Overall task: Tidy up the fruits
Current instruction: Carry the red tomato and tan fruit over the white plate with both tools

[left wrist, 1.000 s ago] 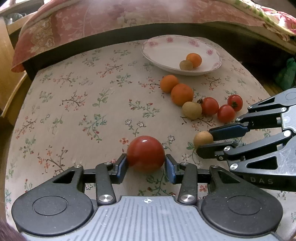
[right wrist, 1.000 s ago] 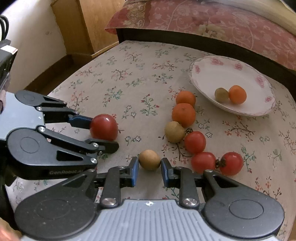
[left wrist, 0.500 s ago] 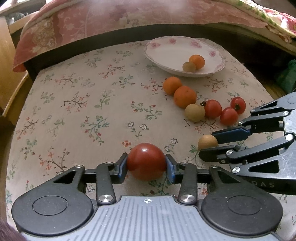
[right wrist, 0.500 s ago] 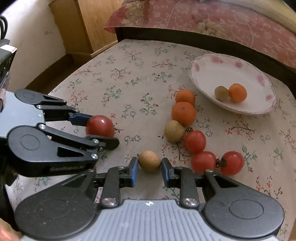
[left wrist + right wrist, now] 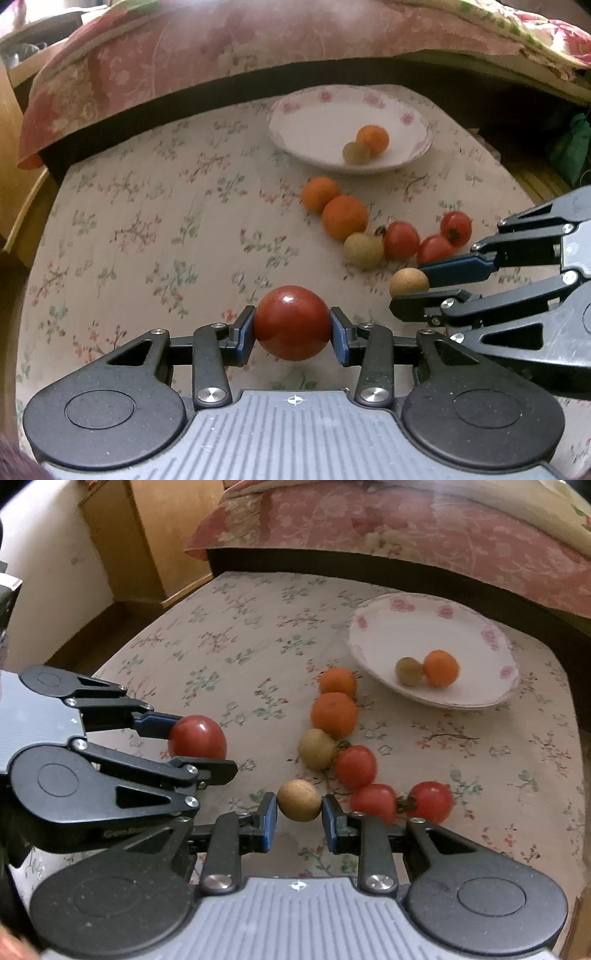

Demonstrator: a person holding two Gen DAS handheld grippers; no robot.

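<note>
My left gripper (image 5: 292, 334) is shut on a big red tomato (image 5: 291, 322), held above the floral tablecloth (image 5: 147, 221); the right wrist view shows the same tomato (image 5: 197, 737) at its left. My right gripper (image 5: 299, 821) is shut on a small tan round fruit (image 5: 299, 800), visible in the left wrist view as well (image 5: 409, 281). On the cloth lie two oranges (image 5: 334, 713), a pale yellow fruit (image 5: 317, 748) and three small red tomatoes (image 5: 375, 801). A white floral plate (image 5: 388, 635) at the back holds one orange (image 5: 440, 667) and one pale fruit (image 5: 408, 670).
A bed with a pink floral cover (image 5: 406, 528) runs behind the table's far edge. A wooden cabinet (image 5: 155, 535) and a white wall stand to the left. Something green (image 5: 570, 147) lies off the table's right edge.
Both grippers have lifted with their fruits, which now hang above the cloth. The plate and loose fruits appear farther below and lower in view.
</note>
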